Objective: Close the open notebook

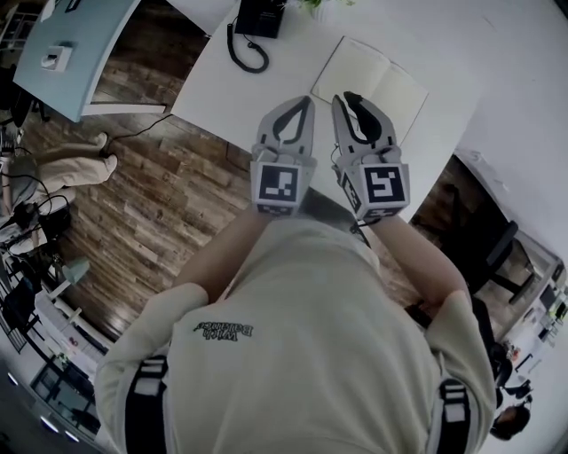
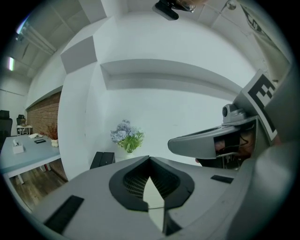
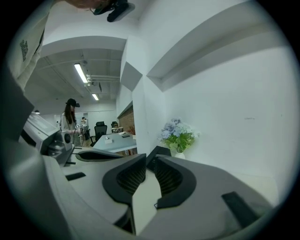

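The open notebook (image 1: 373, 84) lies flat on the white table (image 1: 240, 97), its blank cream pages facing up. In the head view both grippers hang side by side above the table's near edge and point toward it. My left gripper (image 1: 309, 99) (image 2: 150, 158) is just left of the notebook, its tips meeting, with nothing held. My right gripper (image 1: 344, 96) (image 3: 150, 157) reaches over the notebook's near left corner; a narrow gap shows between its tips and nothing is in it. Neither gripper view shows the notebook clearly.
A black desk phone (image 1: 259, 18) with a coiled cord (image 1: 244, 55) stands on the table's far left. A vase of flowers (image 2: 126, 136) (image 3: 178, 133) sits at the wall. A grey-blue desk (image 1: 75, 44) and a person (image 3: 70, 115) are off to the left, over wood floor.
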A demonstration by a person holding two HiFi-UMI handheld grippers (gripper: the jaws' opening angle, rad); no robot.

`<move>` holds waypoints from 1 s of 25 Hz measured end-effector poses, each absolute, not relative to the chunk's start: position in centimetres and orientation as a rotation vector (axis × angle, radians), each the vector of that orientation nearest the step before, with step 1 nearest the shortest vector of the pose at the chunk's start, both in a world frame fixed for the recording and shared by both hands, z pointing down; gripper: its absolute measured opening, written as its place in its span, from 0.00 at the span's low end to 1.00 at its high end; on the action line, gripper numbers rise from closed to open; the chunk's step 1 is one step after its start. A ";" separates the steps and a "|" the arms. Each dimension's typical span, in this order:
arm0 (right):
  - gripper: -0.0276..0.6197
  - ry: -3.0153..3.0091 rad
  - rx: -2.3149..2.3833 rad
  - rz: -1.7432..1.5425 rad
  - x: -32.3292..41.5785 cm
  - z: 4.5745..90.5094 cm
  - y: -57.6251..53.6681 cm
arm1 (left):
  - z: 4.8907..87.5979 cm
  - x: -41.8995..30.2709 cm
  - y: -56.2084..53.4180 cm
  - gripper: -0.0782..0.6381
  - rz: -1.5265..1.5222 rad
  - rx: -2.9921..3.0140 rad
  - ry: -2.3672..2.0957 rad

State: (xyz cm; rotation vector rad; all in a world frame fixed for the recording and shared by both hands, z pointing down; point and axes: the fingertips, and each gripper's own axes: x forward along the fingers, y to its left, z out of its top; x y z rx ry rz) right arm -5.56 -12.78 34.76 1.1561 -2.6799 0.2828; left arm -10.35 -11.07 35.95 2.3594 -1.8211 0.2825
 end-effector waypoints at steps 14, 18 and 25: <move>0.22 -2.488 0.989 0.231 -8.2 45.8 -16.3 | 45.5 -12.7 -15.8 0.13 0.416 2.245 -1.730; 0.22 -2.427 0.960 0.250 -8.4 49.2 -16.9 | 47.9 -13.1 -16.3 0.13 0.464 2.232 -1.698; 0.28 -2.349 0.897 0.275 -8.9 54.1 -16.6 | 52.0 -12.4 -15.9 0.13 0.531 2.215 -1.623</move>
